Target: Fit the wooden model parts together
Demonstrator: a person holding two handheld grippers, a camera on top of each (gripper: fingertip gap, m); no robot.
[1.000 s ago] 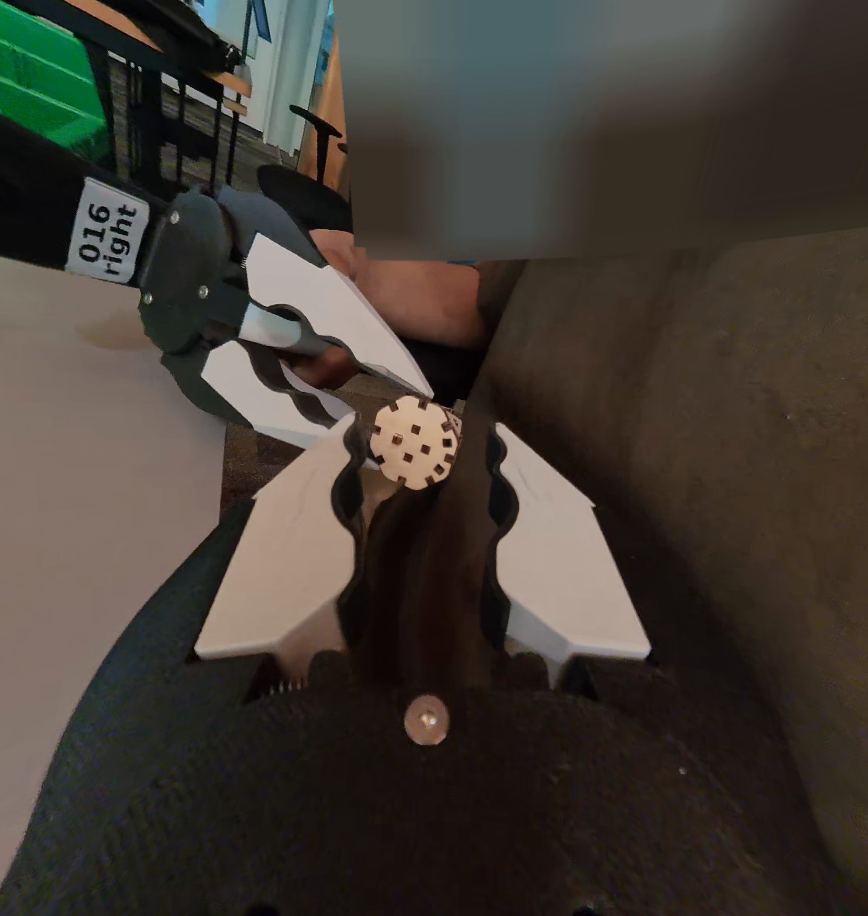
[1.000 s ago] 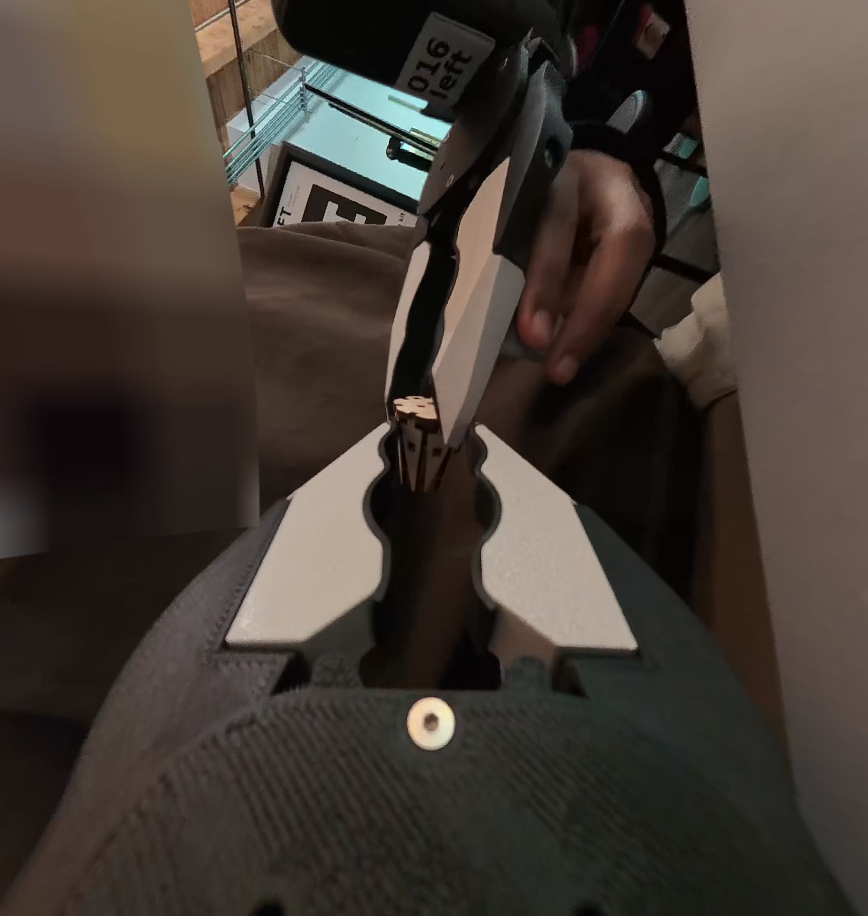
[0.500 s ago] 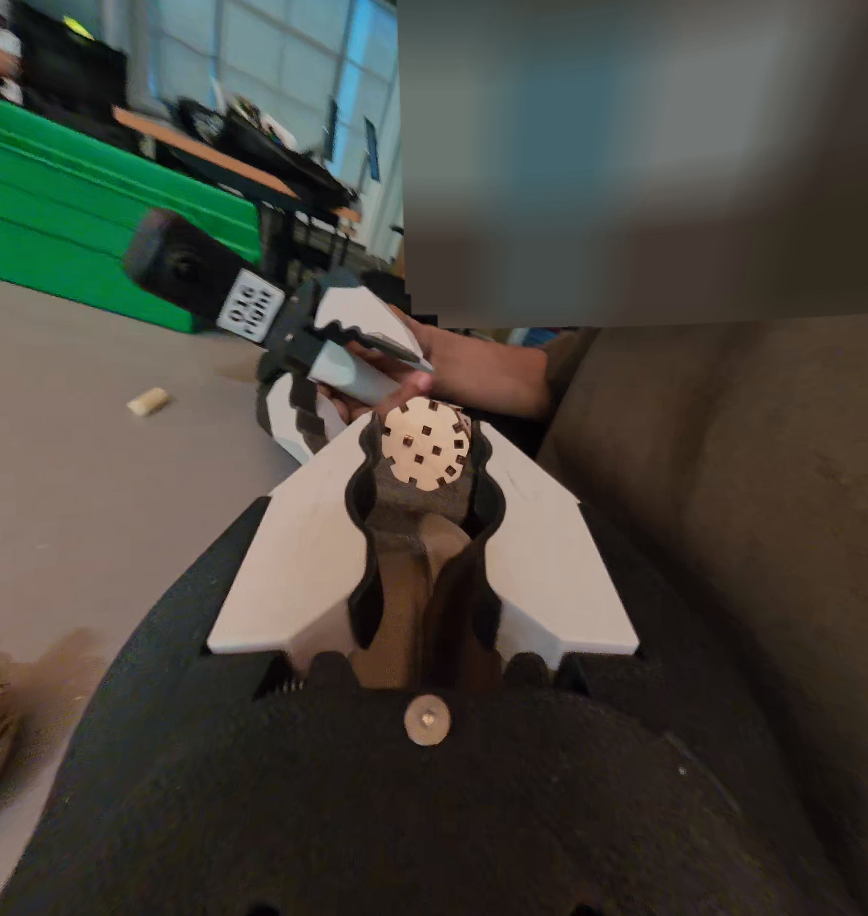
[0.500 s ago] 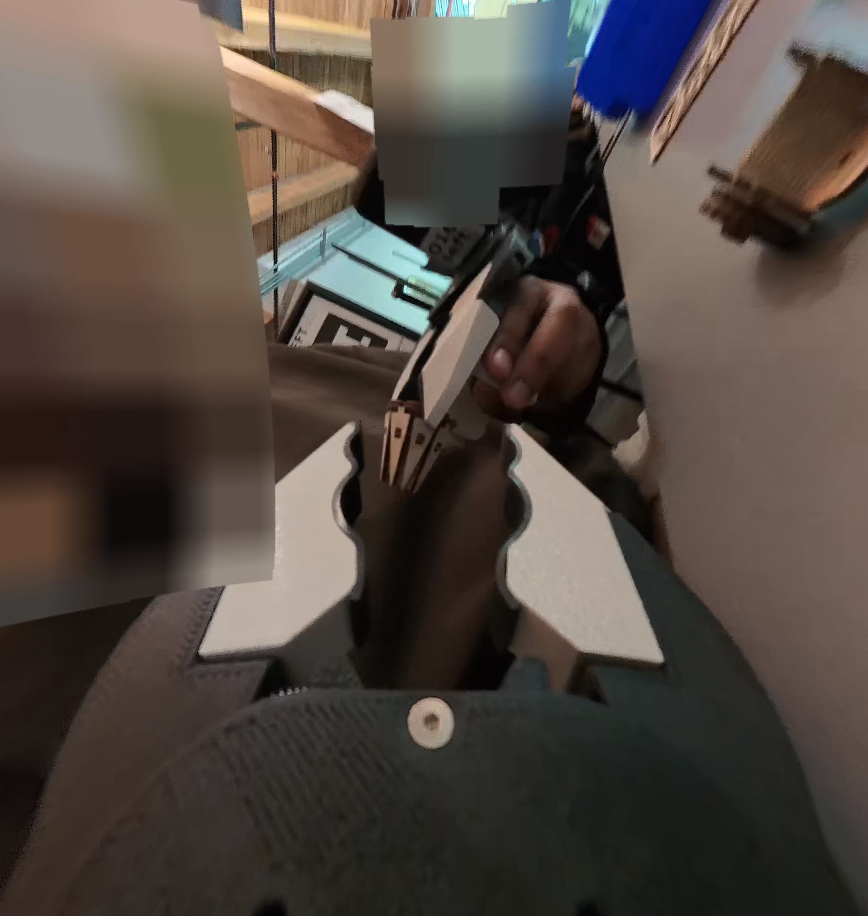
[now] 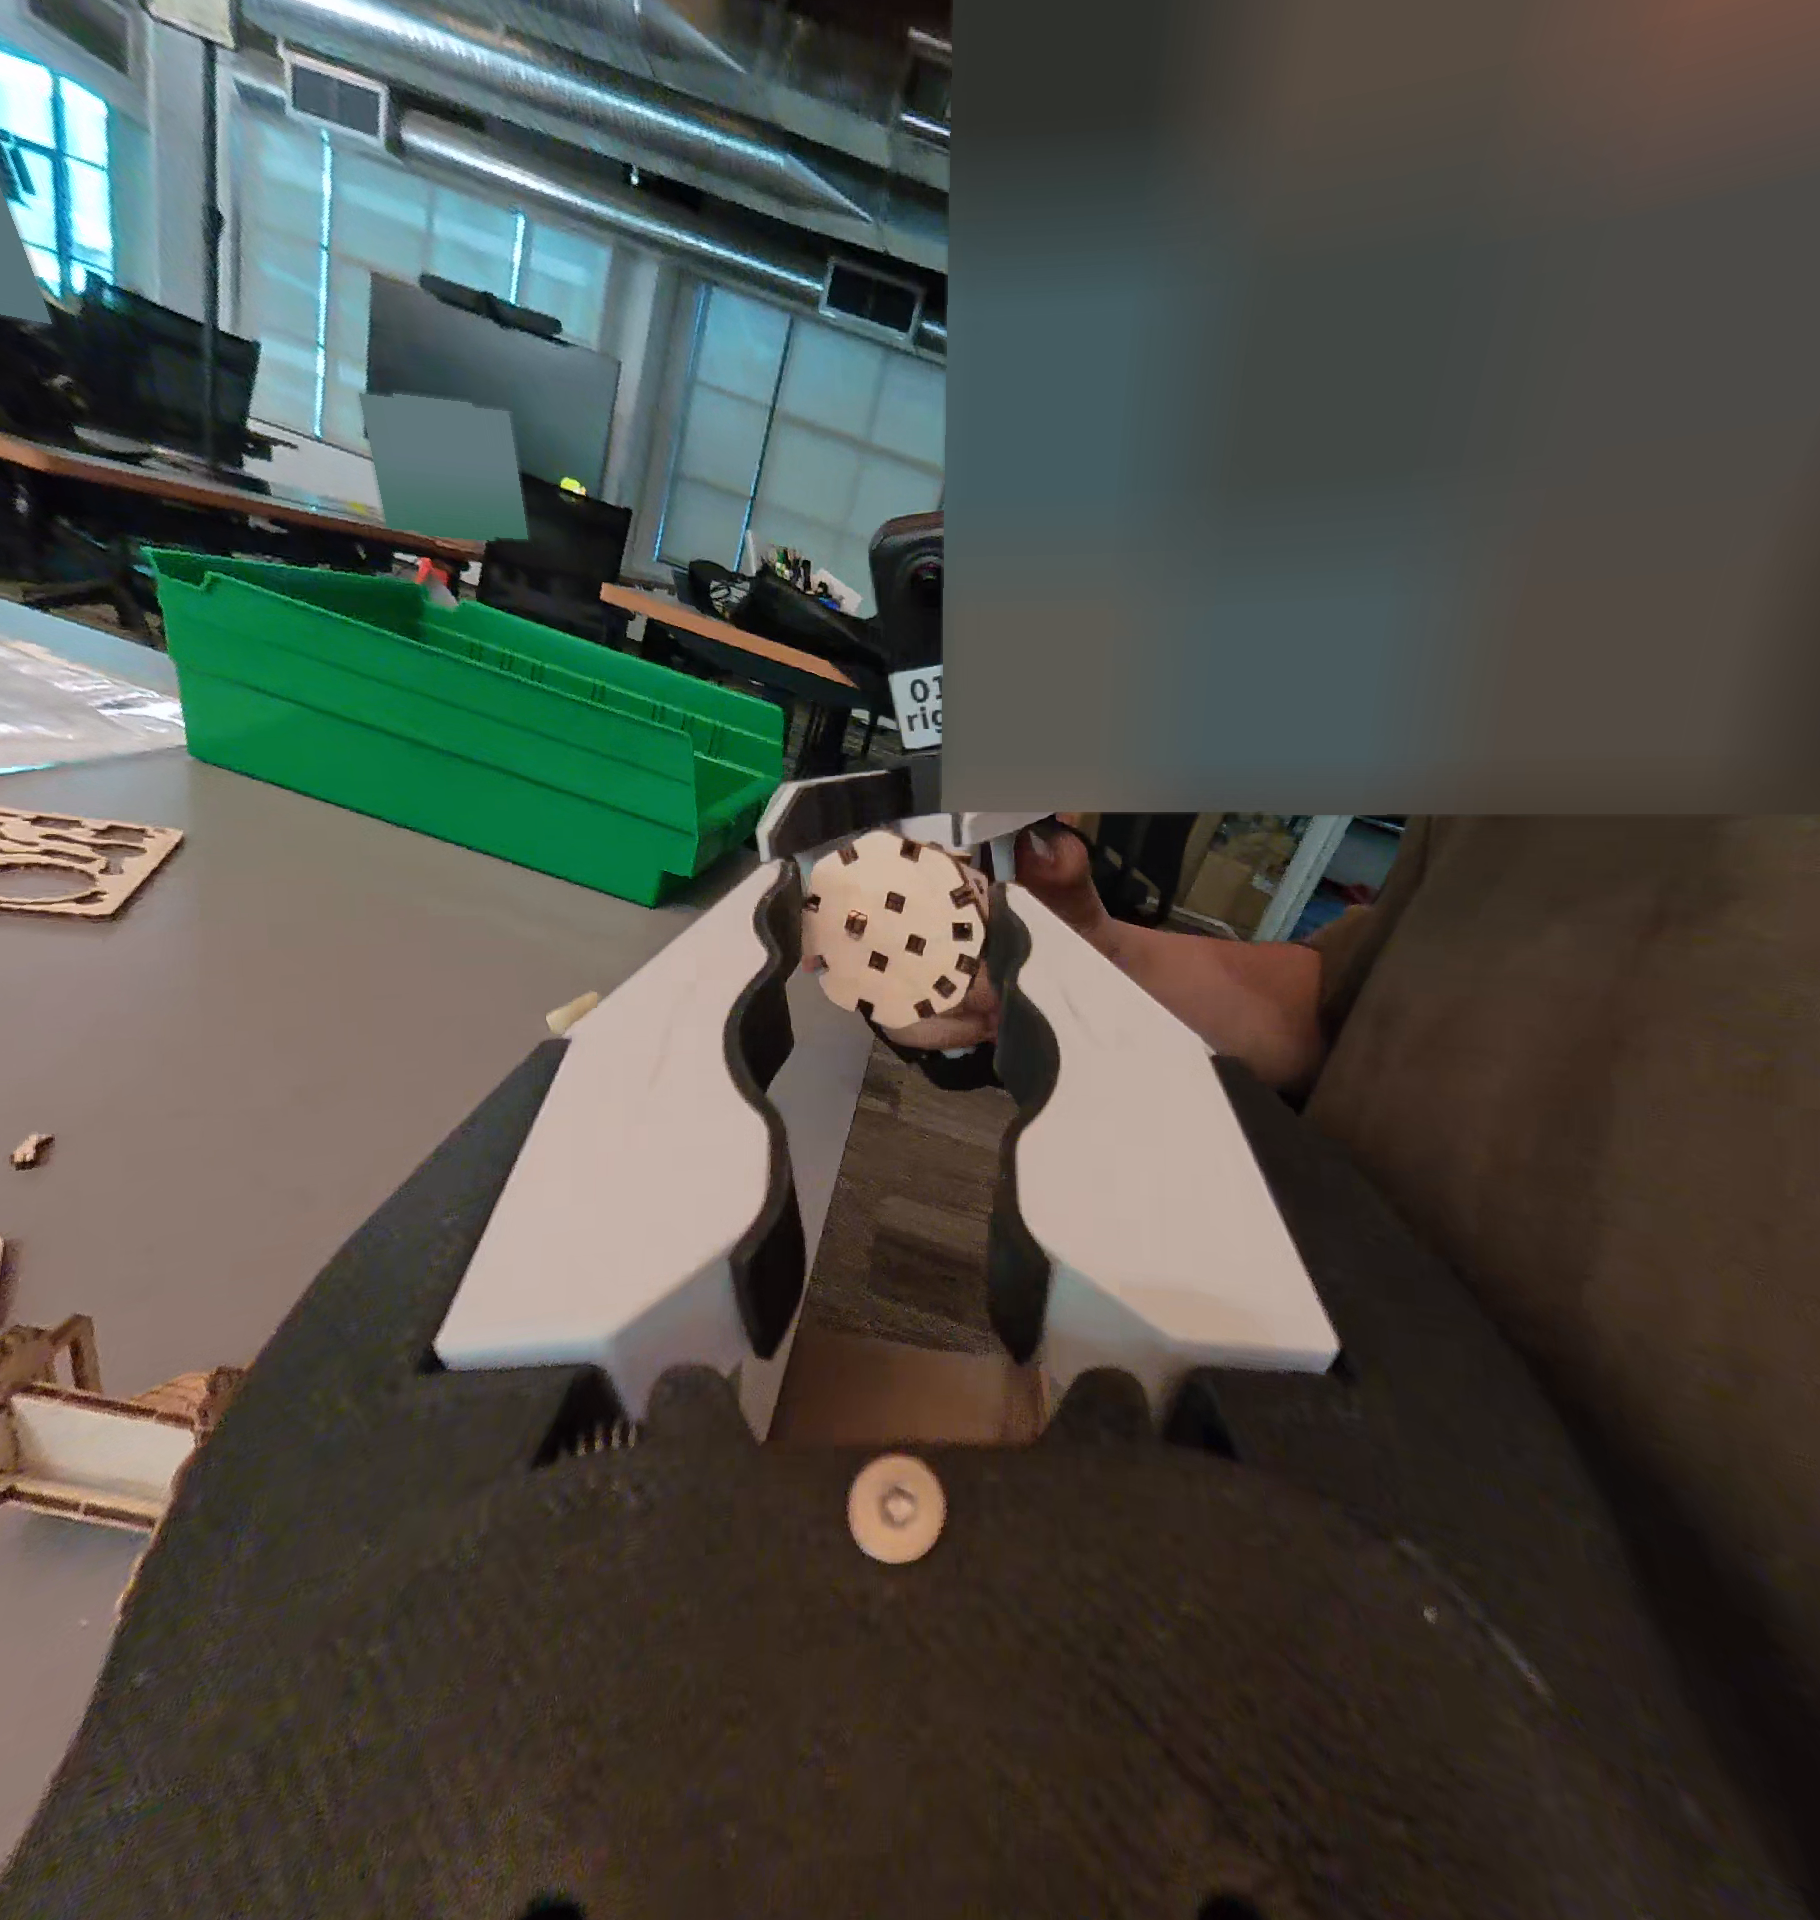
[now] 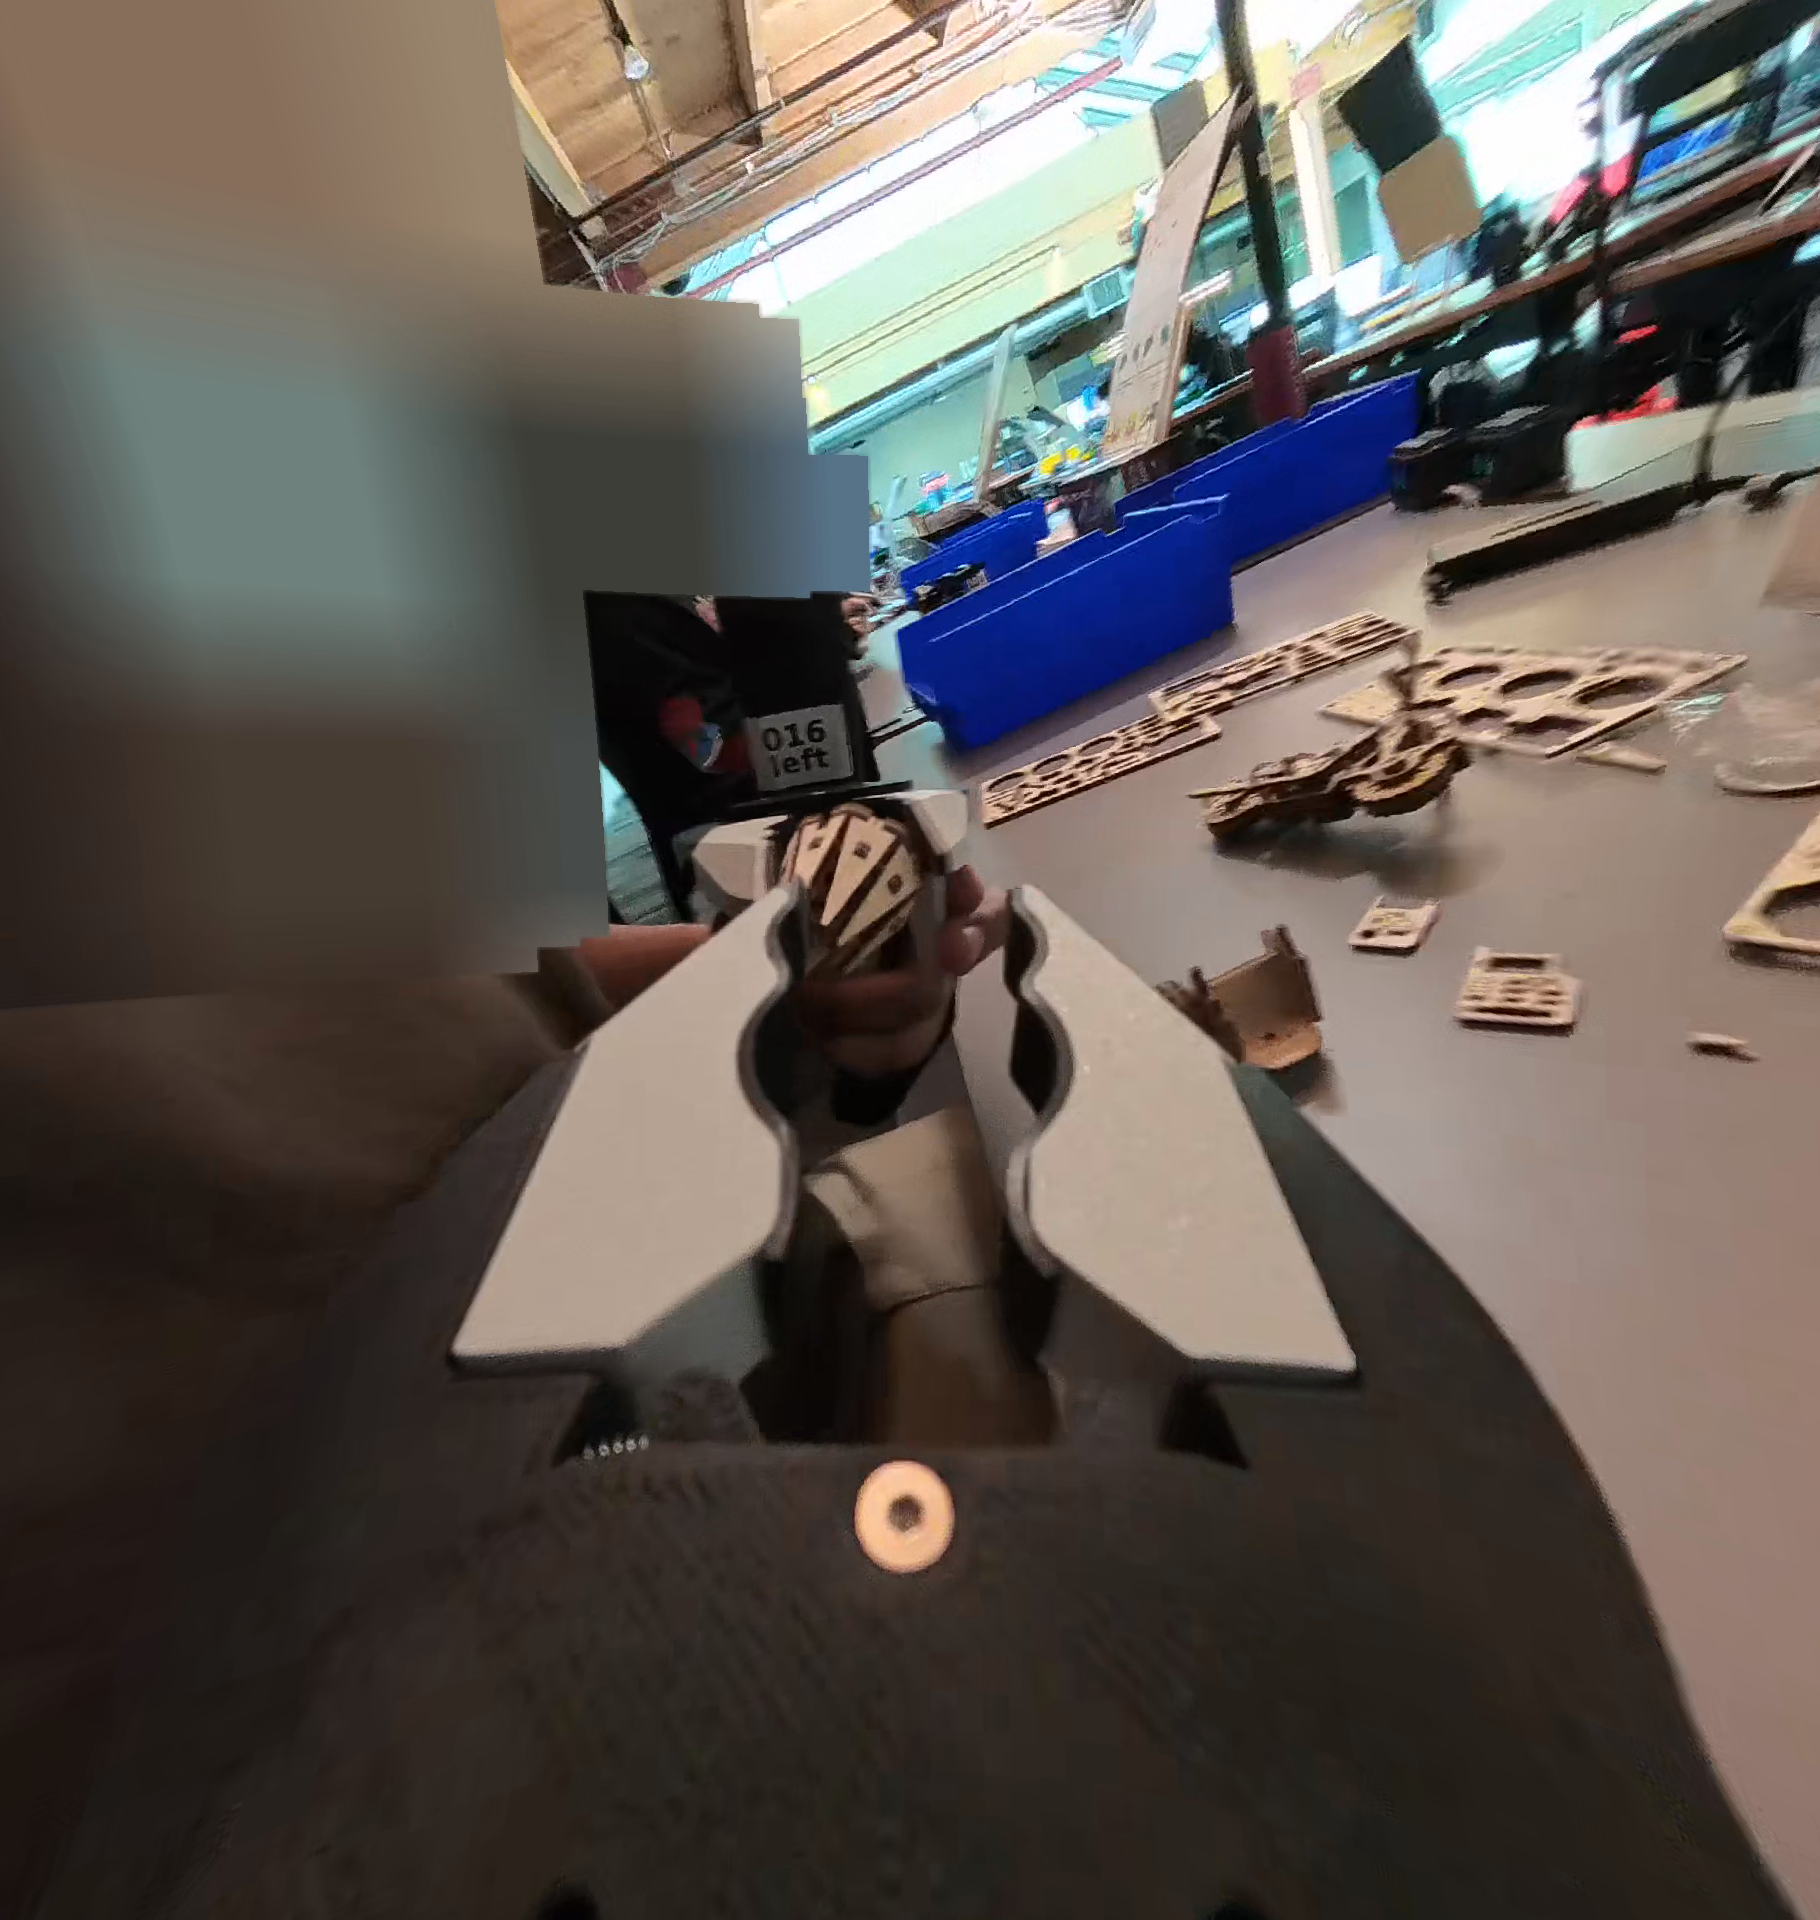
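A small wooden part, a round slotted disc (image 5: pixel 890 930) on a fan of ribs (image 6: pixel 849 883), is held in the air over the edge of the grey table (image 5: pixel 314 1039). My left gripper (image 5: pixel 890 904) is shut on it, a fingertip on each side of the disc. It also shows in the right wrist view (image 6: pixel 838 842), facing the camera. My right gripper (image 6: pixel 901 909) is open and empty. Its tips are level with the ribbed end, which sits near its left finger. One of its fingers (image 5: pixel 833 821) shows just above the disc.
A green bin (image 5: pixel 449 717) and a blue bin (image 6: pixel 1072 634) stand on the table. Cut wooden sheets (image 6: pixel 1093 764) (image 5: pixel 44 862), a partly built model (image 6: pixel 1332 779), a small bracket (image 6: pixel 1259 997) and loose pieces lie around. A person's hand (image 6: pixel 885 997) and brown clothing (image 5: pixel 1612 1247) are close. Both grippers' tips are close together, under 4 cm apart. Both grippers' tips are roughly 15 cm from the small bracket (image 6: pixel 1259 997).
Both grippers have risen from down by the person's lap to table height. The right gripper let go of the part, opened wide, then came back to it. The left kept hold.
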